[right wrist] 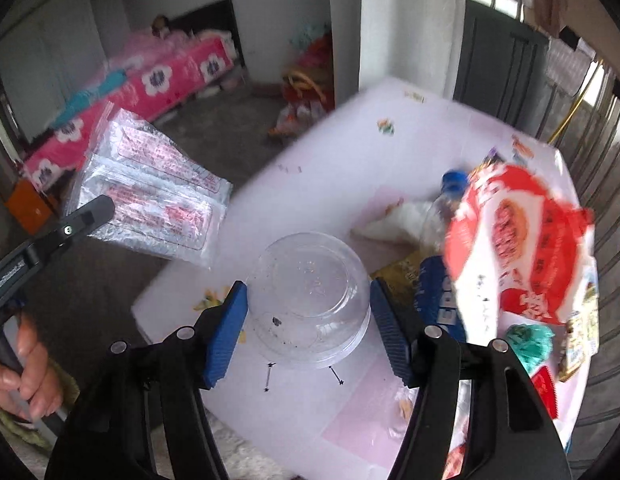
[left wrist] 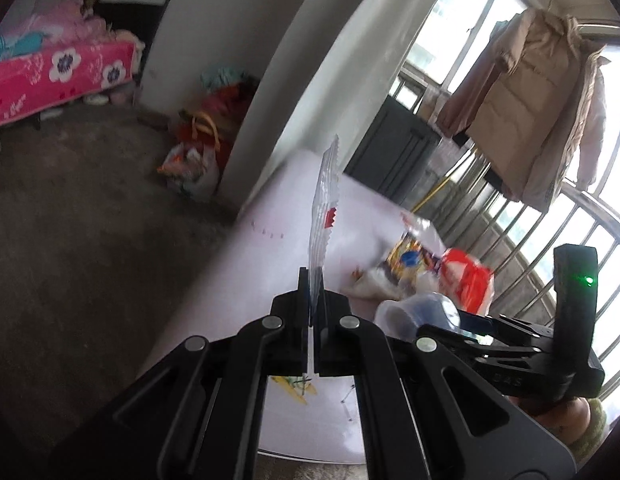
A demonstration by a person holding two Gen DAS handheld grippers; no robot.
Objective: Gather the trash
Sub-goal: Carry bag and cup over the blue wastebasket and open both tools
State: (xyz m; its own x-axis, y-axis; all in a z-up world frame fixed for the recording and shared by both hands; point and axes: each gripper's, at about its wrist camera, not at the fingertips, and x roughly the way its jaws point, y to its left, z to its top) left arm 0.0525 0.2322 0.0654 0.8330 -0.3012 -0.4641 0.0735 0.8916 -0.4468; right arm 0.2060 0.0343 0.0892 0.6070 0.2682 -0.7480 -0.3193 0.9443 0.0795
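My left gripper [left wrist: 312, 280] is shut on a clear plastic wrapper with red print [left wrist: 324, 204], held edge-on above the white table [left wrist: 270, 208]; the wrapper also shows flat at the left of the right wrist view [right wrist: 150, 200]. My right gripper [right wrist: 308, 304] has its blue pads on either side of an upturned clear plastic cup [right wrist: 310, 300]. The cup seems held above the table [right wrist: 342, 152]. A red and white snack bag [right wrist: 518, 240] sits right of it, with a blue-capped bottle [right wrist: 454, 184] and crumpled white tissue [right wrist: 398, 220] behind.
More wrappers and a green scrap [right wrist: 528, 344] lie at the table's right edge. A metal railing [left wrist: 550, 232] and hanging coats [left wrist: 542, 100] stand to the right. A pink flowered bed [left wrist: 58, 76] and bags [left wrist: 198, 160] sit across the bare floor.
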